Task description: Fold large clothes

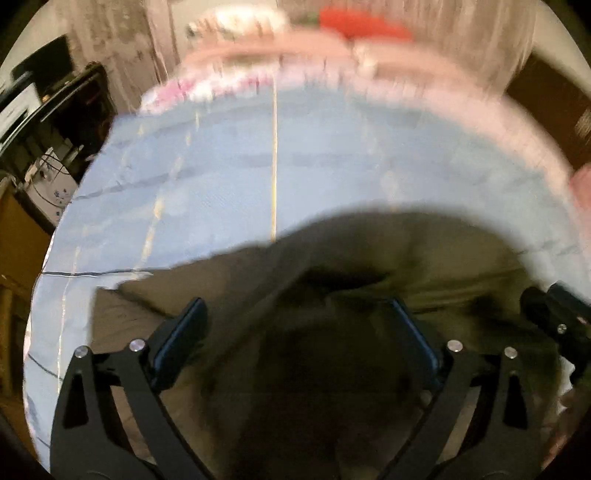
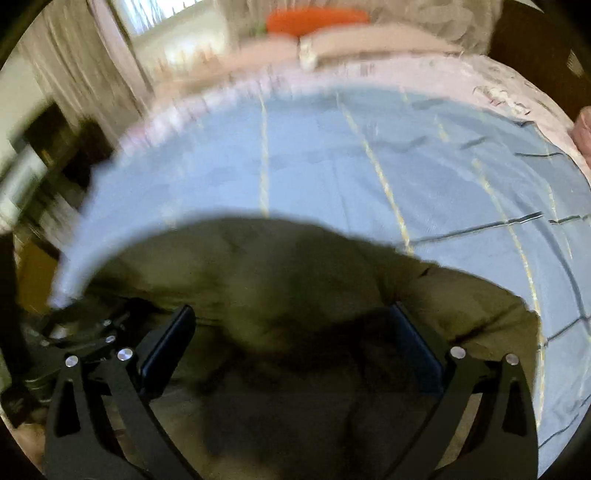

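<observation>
Left wrist view: an olive-green garment (image 1: pixel 369 258) lies bunched on a bed, its cloth rumpled into dark folds and rising as a rounded hump at the near edge of the light blue bedsheet (image 1: pixel 295 155). The left tongs (image 1: pixel 295 339) stand wide apart above the cloth, their two black fingers (image 1: pixel 181 343) spread with nothing pinched between them. At the right edge part of the right tongs (image 1: pixel 557 317) shows, close over the same garment. The sheet carries thin yellow and dark lines in a loose grid. Beyond it runs a pinkish quilt (image 1: pixel 424 92), and behind that a red cushion (image 1: pixel 362 22), both blurred. Pale curtains (image 1: pixel 122 48) hang at the back left, beside dark furniture (image 1: pixel 74 107).

Right wrist view: the same olive-green garment (image 2: pixel 288 273) fills the foreground, heaped and creased, lying on the near part of the blue bedsheet (image 2: pixel 351 155). The right tongs (image 2: pixel 291 343) are likewise spread wide, gripping nothing, with the cloth lying beneath and between the fingers (image 2: pixel 166 343). At lower left the left tongs (image 2: pixel 81 332) show, blurred, at the garment's edge. The pinkish quilt (image 2: pixel 443 70) borders the far side of the sheet, an orange-red cushion (image 2: pixel 317 20) beyond it. A bright window (image 2: pixel 166 22) and curtains (image 2: pixel 74 74) stand at upper left, smeared by motion.
</observation>
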Available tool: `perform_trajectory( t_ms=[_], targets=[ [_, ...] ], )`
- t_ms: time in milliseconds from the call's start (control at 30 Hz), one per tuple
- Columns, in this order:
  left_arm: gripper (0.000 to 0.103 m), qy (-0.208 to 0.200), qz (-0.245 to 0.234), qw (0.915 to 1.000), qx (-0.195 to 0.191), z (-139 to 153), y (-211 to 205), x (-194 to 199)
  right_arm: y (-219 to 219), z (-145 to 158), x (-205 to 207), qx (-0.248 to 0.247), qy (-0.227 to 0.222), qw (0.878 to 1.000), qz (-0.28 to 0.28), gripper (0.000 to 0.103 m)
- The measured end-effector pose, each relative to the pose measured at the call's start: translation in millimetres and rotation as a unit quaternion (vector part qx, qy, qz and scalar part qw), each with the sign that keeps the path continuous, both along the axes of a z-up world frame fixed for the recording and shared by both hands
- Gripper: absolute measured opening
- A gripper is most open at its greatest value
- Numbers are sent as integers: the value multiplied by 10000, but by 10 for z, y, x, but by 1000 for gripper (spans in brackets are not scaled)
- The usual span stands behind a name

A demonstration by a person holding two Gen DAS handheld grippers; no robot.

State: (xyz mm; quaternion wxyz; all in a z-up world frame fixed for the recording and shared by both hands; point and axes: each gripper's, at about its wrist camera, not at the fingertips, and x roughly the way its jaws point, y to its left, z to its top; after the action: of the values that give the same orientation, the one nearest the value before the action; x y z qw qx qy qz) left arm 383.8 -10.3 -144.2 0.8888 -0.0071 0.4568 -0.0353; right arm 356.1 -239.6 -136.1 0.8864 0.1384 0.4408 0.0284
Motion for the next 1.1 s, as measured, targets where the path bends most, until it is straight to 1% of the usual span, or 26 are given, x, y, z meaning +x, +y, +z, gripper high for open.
perform_trajectory(
  t_ms=[33,67,100,133,167,233,300,367,400,433,500,567,600,633,667,700,800,900,967,1033,1067,1100],
  targets=[
    [101,-264,19,9996,-105,237,76,-205,-37,218,-208,-22,-274,9996,-40,102],
    [101,-404,21,9990,-166,389,133,-364,-60,354,-360,-35,-432,9990,-70,102],
    [101,-572,5,9980,-268,590,215,-607,-74,546,-603,-59,-623,9980,-74,102],
    [101,-668,-28,9972,-325,716,266,-782,-61,696,-826,-88,-768,9970,2,102],
    [101,-800,-147,9961,-354,913,354,-1123,-33,821,-1035,-181,-876,9959,90,102],
    [101,-954,-293,9946,-267,1109,443,-1565,91,1082,-1579,-629,-1061,9916,378,102],
    [101,-1124,-493,9923,-185,1302,591,-2170,165,1249,-2053,-804,-1225,9874,604,102],
    [101,-1141,-583,9916,-183,1366,733,-2620,233,1341,-2540,-952,-1322,9832,822,102],
    [101,-1095,-592,9921,-181,1365,824,-2855,262,1365,-2838,-975,-1407,9804,977,102],
    [101,-1074,-583,9923,-190,1353,900,-3008,267,1366,-3133,-999,-1505,9780,1040,102],
    [101,-1077,-466,9931,-79,1287,1050,-3394,233,1315,-3572,-1055,-1676,9746,1041,102],
    [101,-1037,-380,9939,27,1203,1159,-3667,162,1207,-3937,-1021,-1870,9718,1015,102],
    [101,-985,-372,9944,91,1139,1194,-3797,101,1111,-4122,-952,-1943,9718,933,102],
    [101,-927,-347,9950,111,1076,1226,-3872,57,1022,-4239,-908,-1915,9738,825,102],
    [101,-795,-305,9963,92,974,1264,-3992,4,883,-4353,-872,-1776,9780,665,102],
    [101,-609,-269,9978,64,857,1286,-4086,0,800,-4396,-835,-1659,9809,580,102],
    [101,-278,-127,9995,29,613,1304,-4230,-94,584,-4538,-565,-1344,9887,356,102],
    [101,-228,70,9997,-20,484,1325,-4314,-97,456,-4583,-575,-1157,9904,483,102],
    [101,-153,133,9998,10,385,1322,-4348,-163,378,-4617,-438,-971,9934,426,102],
    [101,-3,160,9999,-10,307,1315,-4347,-341,320,-4615,-75,-795,9966,204,102],
    [101,225,222,9995,-7,267,1328,-4329,-433,299,-4615,152,-702,9974,89,102],
    [101,426,211,9989,-46,247,1317,-4315,-592,247,-4604,589,-525,9969,-79,102]
  ],
)
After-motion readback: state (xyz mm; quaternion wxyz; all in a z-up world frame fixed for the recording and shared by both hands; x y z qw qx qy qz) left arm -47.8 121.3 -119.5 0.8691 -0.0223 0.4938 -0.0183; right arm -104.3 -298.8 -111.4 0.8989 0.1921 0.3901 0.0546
